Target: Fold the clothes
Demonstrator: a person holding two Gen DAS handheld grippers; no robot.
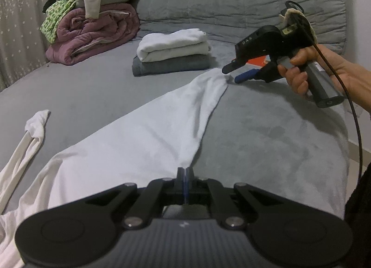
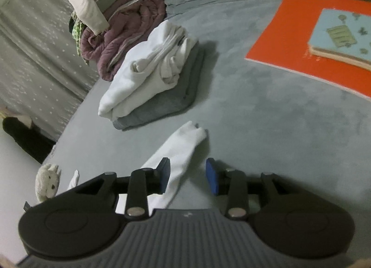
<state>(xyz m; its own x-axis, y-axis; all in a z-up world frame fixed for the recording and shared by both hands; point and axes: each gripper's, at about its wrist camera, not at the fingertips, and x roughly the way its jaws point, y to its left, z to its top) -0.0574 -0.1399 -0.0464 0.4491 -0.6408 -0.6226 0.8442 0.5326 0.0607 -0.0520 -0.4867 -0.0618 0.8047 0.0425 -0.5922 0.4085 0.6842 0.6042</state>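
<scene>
A white long-sleeved garment [image 1: 129, 142] lies spread across the grey bed [image 1: 266, 133]. My left gripper [image 1: 185, 171] is shut on its near edge, pinching a fold of the cloth. One sleeve runs away to the far right and ends by my right gripper [image 1: 231, 74], which a hand [image 1: 301, 75] holds just over the cuff. In the right wrist view that white sleeve end [image 2: 185, 145] lies between and beyond the open blue-padded fingers of my right gripper [image 2: 188, 175]. The other sleeve [image 1: 25, 142] trails off at the left.
A folded white garment [image 1: 172, 44] rests on a folded grey one [image 1: 171, 66] behind the shirt. A rolled purple quilt with piled clothes [image 1: 92, 29] sits at the back left. An orange book [image 2: 308, 43] under a blue book [image 2: 343, 36] lies at the right. A small plush toy [image 2: 47, 181] dangles near the left.
</scene>
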